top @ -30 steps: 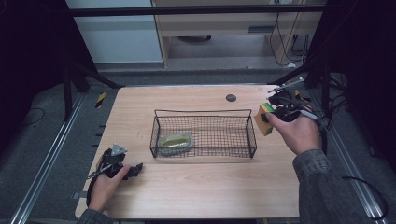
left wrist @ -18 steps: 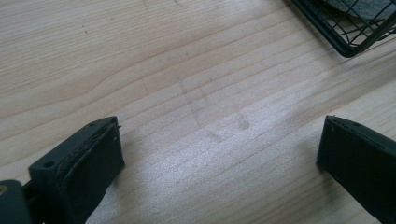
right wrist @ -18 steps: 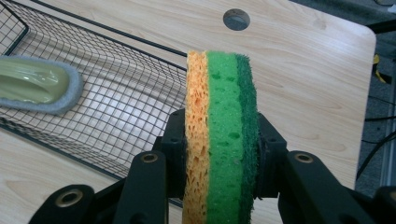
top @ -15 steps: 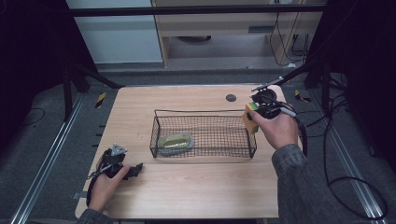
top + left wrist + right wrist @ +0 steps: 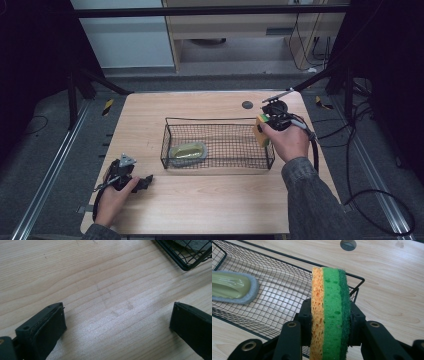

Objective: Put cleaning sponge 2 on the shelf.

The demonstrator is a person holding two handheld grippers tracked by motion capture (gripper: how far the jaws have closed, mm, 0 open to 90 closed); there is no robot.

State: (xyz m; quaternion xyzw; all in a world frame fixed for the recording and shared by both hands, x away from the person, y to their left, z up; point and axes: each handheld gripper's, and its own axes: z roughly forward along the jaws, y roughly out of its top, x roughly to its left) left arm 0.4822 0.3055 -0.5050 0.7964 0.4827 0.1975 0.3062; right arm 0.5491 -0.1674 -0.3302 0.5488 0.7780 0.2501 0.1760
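Note:
An orange-and-green sponge [image 5: 329, 312] stands on edge between the jaws of my right gripper [image 5: 329, 322], which is shut on it. In the high view the sponge [image 5: 260, 131] hangs over the right end of the black wire basket [image 5: 218, 161], held by my right gripper [image 5: 267, 129]. A pale green scrubber with a grey rim [image 5: 188, 150] lies in the basket's left part, and also shows in the right gripper view as the scrubber [image 5: 233, 288]. My left gripper [image 5: 144, 182] rests on the table near the front left, open, with bare wood between its jaws [image 5: 117, 322].
A small dark round cap [image 5: 247, 105] sits on the table behind the basket, seen also as the cap [image 5: 348, 244]. The basket's corner [image 5: 186, 258] lies just ahead of my left gripper. Cables trail off the table's right side [image 5: 350, 165].
My right gripper has carried the sponge leftward from beside the basket's right end to over its right rim. The left gripper has stayed still.

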